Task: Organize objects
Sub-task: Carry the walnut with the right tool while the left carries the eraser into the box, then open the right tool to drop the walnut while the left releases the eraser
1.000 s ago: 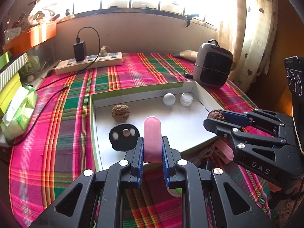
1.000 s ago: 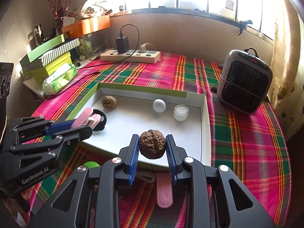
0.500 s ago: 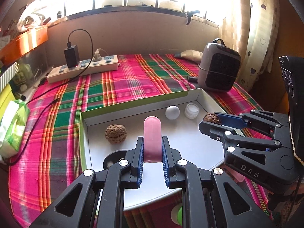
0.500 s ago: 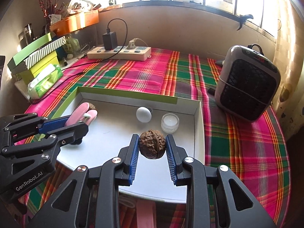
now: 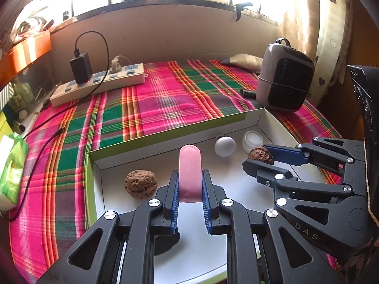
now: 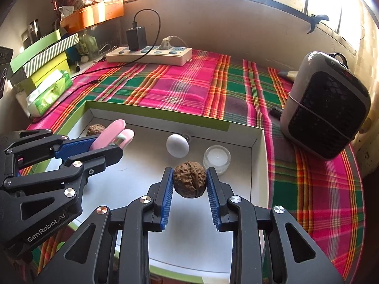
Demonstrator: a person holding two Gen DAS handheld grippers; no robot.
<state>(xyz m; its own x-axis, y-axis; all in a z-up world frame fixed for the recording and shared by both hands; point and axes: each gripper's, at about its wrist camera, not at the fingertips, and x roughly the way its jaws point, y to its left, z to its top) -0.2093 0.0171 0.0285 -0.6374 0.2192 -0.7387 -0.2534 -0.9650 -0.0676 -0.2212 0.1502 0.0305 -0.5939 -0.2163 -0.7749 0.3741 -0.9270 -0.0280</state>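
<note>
Pink and rounded at its tip, a flat plastic piece (image 5: pixel 190 172) stands upright between the blue pads of the left hand-held gripper (image 5: pixel 190 189), pinched at a narrow setting; the right wrist view shows a second pink leaf (image 6: pixel 126 136) under the first, like a clip. A second ago this piece hung over the tray's near rim with a black disc just left of it; now it is over the white floor of the tray (image 5: pixel 239 189), and the disc (image 5: pixel 165 246) sits mostly hidden beneath the jaws. The right hand-held gripper (image 6: pixel 189 184) clamps a brown walnut (image 6: pixel 189 182) at a wider setting, and it too has come forward from the near rim to above the tray floor. In the left wrist view that gripper enters at 3 o'clock, its walnut now just beside the small clear jar (image 5: pixel 253 140) rather than well short of it.

Another walnut (image 5: pixel 141 184) lies loose on the tray at 9 o'clock of the pink piece, and a white ball (image 5: pixel 225 145) rests at 1 o'clock, next to the jar. The tray's green wall (image 5: pixel 165 135) runs along the far side. Around it spreads a pink-and-green plaid cloth (image 5: pixel 154 104) on the table. A power strip (image 5: pixel 99 84) with a black charger (image 5: pixel 81 67) sits at 11 o'clock, a grey heater (image 5: pixel 285 84) at 2 o'clock, and a green tissue pack (image 5: pixel 10 170) at 9 o'clock.
</note>
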